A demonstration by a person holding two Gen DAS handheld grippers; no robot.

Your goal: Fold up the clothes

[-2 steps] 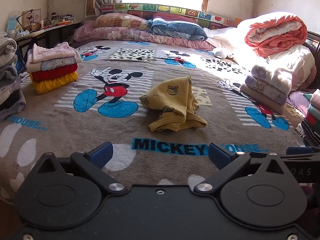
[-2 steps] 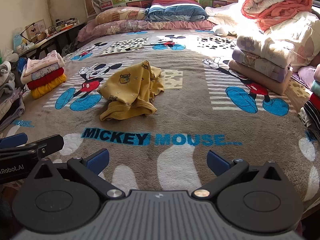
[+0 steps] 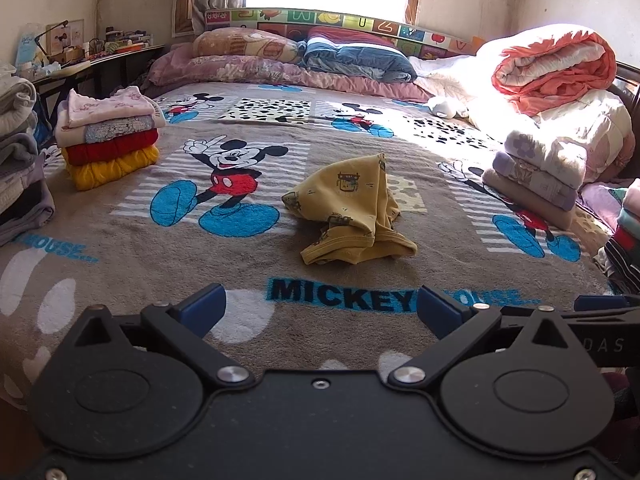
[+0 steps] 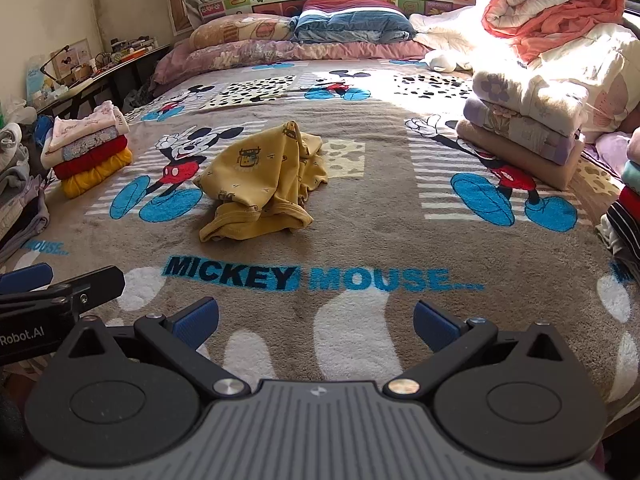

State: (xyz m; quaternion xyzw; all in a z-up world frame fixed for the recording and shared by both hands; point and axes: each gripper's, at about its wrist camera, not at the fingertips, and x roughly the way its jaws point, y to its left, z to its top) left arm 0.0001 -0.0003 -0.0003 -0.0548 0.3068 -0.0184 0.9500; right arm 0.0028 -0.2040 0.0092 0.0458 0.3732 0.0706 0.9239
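**Two grippers spread wide, nothing held**

Both tools hang over the near edge of the Mickey Mouse blanket (image 3: 120, 240). The left gripper (image 3: 320, 312) and right gripper (image 4: 316, 322) each have their jaws wide apart and empty. A crumpled yellow garment (image 3: 352, 212) lies ahead of them, apart from both, right of centre for the left tool, left of centre for the right. A folded stack (image 3: 108, 136) sits far left.
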